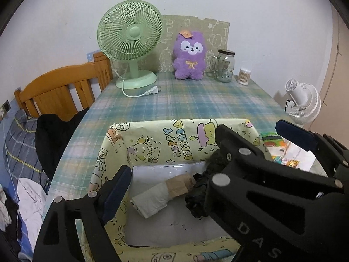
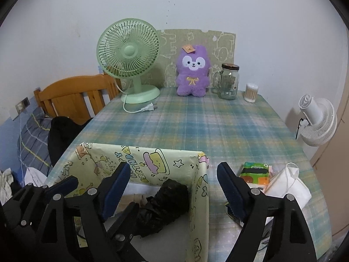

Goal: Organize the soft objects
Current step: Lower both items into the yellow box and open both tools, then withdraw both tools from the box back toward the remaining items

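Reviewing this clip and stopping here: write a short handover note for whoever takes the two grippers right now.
Left gripper: open, nothing held, over the box.
Right gripper: open, nothing held, straddling the box's right wall.
In the box: a rolled white and beige cloth and a black bundle, lying end to end.
Done: both of those are in and released.
Left, likely: the white cloth item and the green packet on the table right of the box. The purple plush toy sits at the back, untouched.
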{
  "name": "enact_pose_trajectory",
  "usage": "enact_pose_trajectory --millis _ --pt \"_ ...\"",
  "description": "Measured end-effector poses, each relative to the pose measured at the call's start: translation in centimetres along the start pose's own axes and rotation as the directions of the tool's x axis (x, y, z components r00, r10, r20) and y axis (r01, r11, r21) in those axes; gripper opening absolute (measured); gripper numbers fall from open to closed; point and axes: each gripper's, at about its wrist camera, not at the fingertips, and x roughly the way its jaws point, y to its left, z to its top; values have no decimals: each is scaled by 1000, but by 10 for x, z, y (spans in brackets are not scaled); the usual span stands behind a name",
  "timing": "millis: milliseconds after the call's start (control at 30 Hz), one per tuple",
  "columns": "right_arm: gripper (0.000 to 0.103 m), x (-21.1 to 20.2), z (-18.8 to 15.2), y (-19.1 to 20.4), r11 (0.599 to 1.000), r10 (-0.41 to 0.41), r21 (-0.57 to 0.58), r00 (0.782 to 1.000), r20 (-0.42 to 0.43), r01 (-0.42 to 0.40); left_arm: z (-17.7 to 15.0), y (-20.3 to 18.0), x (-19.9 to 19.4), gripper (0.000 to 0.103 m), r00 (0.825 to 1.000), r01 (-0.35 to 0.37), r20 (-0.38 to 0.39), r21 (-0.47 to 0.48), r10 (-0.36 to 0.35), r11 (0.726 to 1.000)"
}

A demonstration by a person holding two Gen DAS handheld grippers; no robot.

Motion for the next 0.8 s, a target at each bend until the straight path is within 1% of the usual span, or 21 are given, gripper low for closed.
enact_pose_trajectory --millis 100,233,300,433,567,800 --pt "85 -8 1 -1 1000 -1 -12 1000 12 1 1 -1 -6 91 1000 -3 12 -4 3 1000" --pt "95 -21 2 -4 1000 -19 -14 999 36 19 3 -7 -16 94 999 -3 33 1 3 1000" --pt "96 -27 3 -6 1000 -25 -12 999 47 25 3 -10 -21 95 999 -6 43 4 6 1000" --pt "98 -39 4 -11 1000 -28 -9 997 68 29 5 -16 -31 99 998 -17 65 7 17 1000" --pt "99 -52 5 -16 1000 -29 -7 995 92 30 7 -20 -40 101 997 -17 81 8 16 1000" --pt "99 -73 7 -25 1000 -27 4 991 131 26 10 -32 -55 103 995 7 104 9 -8 1000"
